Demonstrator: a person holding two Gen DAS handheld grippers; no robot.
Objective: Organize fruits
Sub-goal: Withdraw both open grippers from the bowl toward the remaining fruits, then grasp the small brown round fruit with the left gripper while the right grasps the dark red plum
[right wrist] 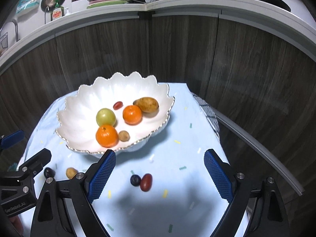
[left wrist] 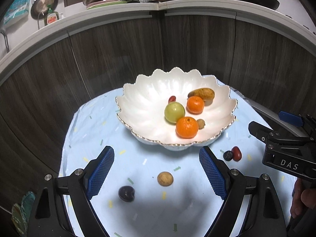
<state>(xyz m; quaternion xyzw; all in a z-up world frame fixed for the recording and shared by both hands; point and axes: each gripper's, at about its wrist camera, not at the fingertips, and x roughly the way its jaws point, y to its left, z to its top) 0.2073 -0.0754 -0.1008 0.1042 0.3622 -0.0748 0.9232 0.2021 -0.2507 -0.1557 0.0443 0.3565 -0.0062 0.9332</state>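
Blue-padded left hand-held gripper [left wrist: 156,169] and right hand-held gripper [right wrist: 160,172] gape empty

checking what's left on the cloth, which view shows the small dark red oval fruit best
The right wrist view: the small dark red oval fruit lies whole between the open fingers, beside a dark blue round berry. The left wrist view shows it smaller, toward the right edge.

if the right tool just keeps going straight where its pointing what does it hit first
Probably the dark blue fruit and the red fruit touching it, lying on the cloth between the open right tool's fingers. The white bowl sits beyond, leftward. Depth is unclear.
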